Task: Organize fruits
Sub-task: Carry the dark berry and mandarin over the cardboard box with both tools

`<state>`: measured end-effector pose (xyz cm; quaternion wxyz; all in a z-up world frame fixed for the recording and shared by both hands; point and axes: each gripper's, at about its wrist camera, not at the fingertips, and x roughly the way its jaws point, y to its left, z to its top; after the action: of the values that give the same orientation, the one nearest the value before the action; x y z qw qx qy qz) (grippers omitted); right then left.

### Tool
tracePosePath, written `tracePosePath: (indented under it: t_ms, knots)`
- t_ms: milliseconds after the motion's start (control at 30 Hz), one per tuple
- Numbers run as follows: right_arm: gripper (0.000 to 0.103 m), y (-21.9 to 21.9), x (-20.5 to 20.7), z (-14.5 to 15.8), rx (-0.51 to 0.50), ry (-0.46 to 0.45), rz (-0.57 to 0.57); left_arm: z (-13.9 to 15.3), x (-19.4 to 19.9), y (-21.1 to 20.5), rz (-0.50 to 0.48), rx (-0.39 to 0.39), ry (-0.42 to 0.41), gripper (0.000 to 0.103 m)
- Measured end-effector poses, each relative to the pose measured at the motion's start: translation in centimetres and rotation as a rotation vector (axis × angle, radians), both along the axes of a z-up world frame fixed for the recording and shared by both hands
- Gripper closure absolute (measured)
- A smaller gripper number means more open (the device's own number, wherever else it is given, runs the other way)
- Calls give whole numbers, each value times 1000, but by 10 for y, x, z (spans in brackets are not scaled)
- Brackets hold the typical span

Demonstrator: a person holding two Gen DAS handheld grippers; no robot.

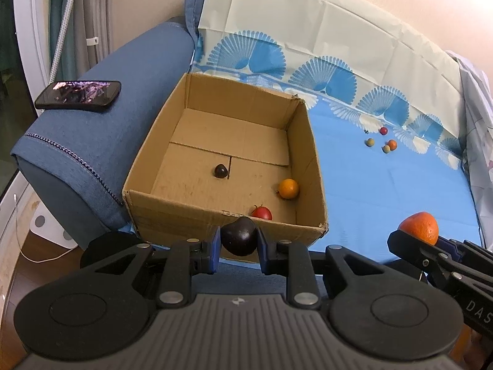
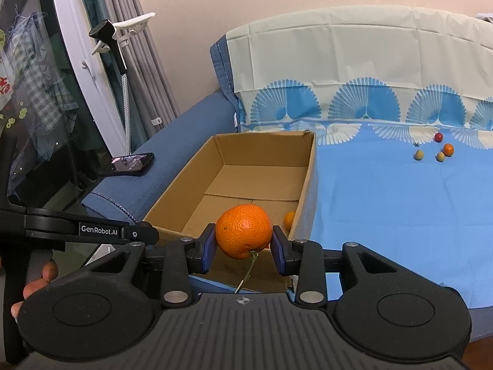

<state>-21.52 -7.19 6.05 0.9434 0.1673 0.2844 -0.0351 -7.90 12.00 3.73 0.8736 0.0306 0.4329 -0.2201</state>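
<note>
Left gripper (image 1: 239, 243) clamps a dark plum (image 1: 239, 238) and right gripper (image 2: 243, 242) clamps a mandarin (image 2: 243, 231), both at the cardboard box's (image 1: 172, 212) near wall.

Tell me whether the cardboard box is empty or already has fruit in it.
Not empty. The cardboard box is open-topped and holds three fruits on its floor: a dark plum, a small orange and a red fruit.

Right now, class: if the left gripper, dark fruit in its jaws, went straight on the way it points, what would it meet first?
Most likely the near wall of the cardboard box, right ahead of the left gripper and its dark plum. Depth is unclear; slightly higher, it would clear the rim and reach the box floor.
</note>
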Motion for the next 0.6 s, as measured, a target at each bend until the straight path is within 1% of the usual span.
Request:
tracePosePath:
  t_ms: [333, 600]
  knots:
    - [64, 1, 16, -5, -22, 29, 6, -9, 15, 0, 16, -4, 34, 76]
    - [64, 2, 28, -9, -37, 48, 2, -11, 27, 3, 38, -1, 42, 76]
